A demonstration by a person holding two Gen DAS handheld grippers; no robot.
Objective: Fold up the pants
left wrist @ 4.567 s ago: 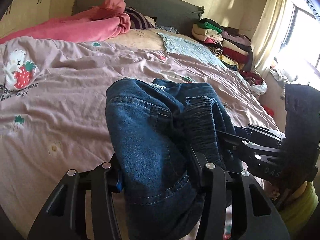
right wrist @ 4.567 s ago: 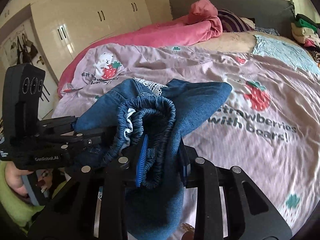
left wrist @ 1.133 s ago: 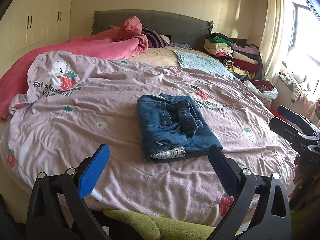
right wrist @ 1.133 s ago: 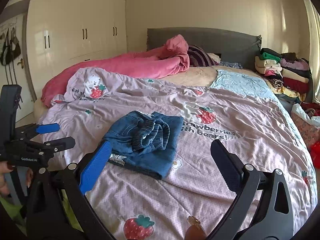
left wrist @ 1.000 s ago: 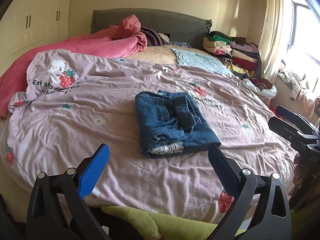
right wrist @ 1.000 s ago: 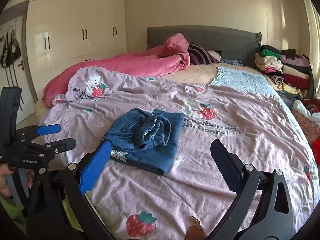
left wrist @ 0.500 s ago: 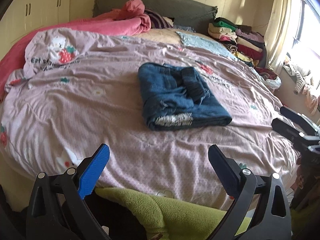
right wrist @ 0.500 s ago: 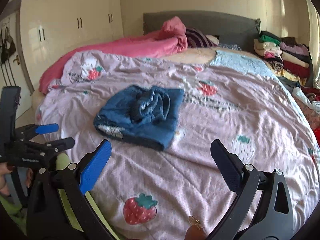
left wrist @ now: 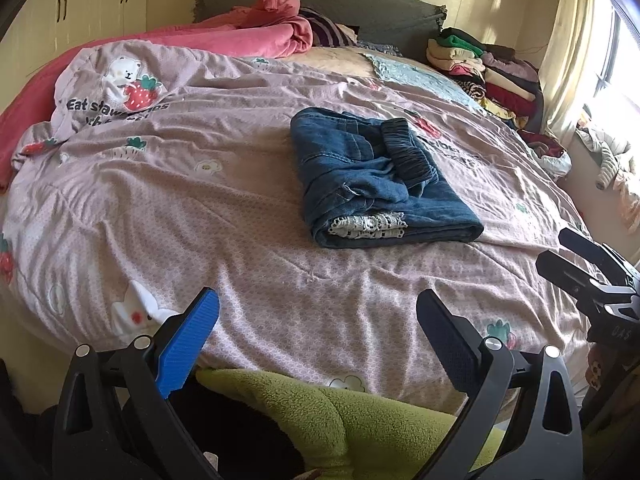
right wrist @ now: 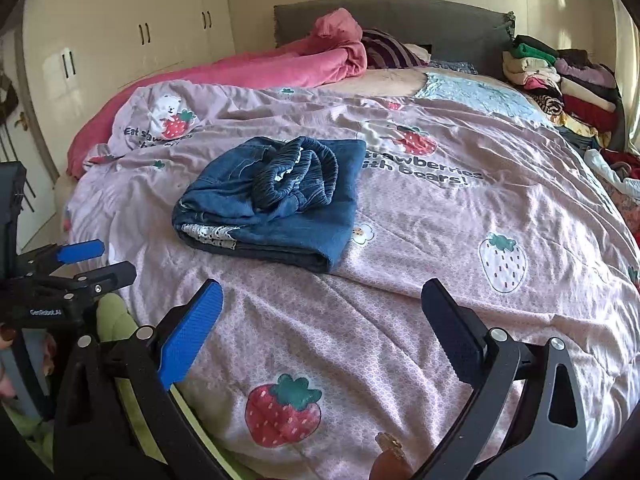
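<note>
The folded denim pants (left wrist: 376, 176) lie in a compact bundle on the pink strawberry-print duvet (left wrist: 200, 216) that covers the bed, near its middle. The elastic waistband (right wrist: 296, 176) sits bunched on top of the bundle, and a strip of white lace trim (left wrist: 366, 226) shows at the near folded edge.

The left tongs (left wrist: 318, 330) hang wide apart over the near edge of the bed, holding nothing and well apart from the pants. The right tongs (right wrist: 322, 326) are likewise spread wide and empty, also clear of the bundle. Each tool shows at the edge of the other's view.

A green fleece sleeve (left wrist: 340, 412) appears below the left tongs. At the head of the bed a pink blanket (left wrist: 256, 36) is heaped against the grey headboard (left wrist: 360, 8). A stack of folded clothes (left wrist: 484, 68) stands at the far right side of the bed, beside a cream curtain (left wrist: 576, 48). White wardrobe doors (right wrist: 120, 32) line the left wall.
</note>
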